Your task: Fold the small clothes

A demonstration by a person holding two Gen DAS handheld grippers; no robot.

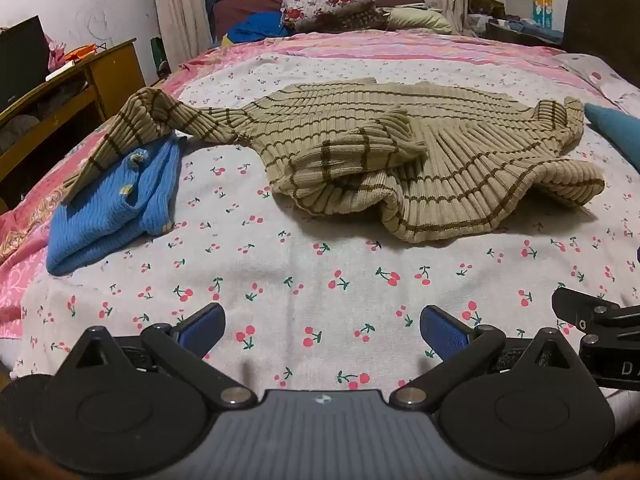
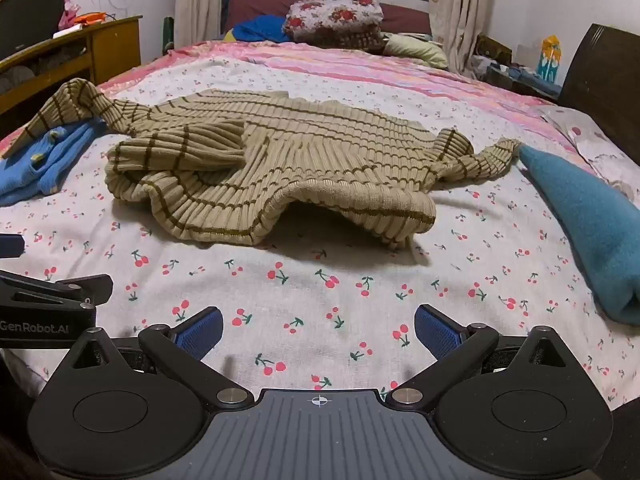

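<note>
- The left claw [image 1: 322, 328] hangs low over the cherry-print sheet [image 1: 280, 280], its blue pads [image 1: 202, 326] spread wide with nothing between them.
- The right claw [image 2: 318, 326] sits just beside it, spread as wide and also holding nothing.
- Further up the bed, the tan striped sweater [image 2: 280, 164] lies rumpled in the middle of the sheet, its near hem buckled up off the fabric.
- One sleeve [image 1: 132, 128] trails left and rests on a folded blue knit garment [image 1: 116, 208].
- A teal cloth [image 2: 592, 224] lies near the sweater's right end (whether they touch is unclear).
- Far back, a floral pillow [image 2: 336, 16] sits by the curtained window.
</note>
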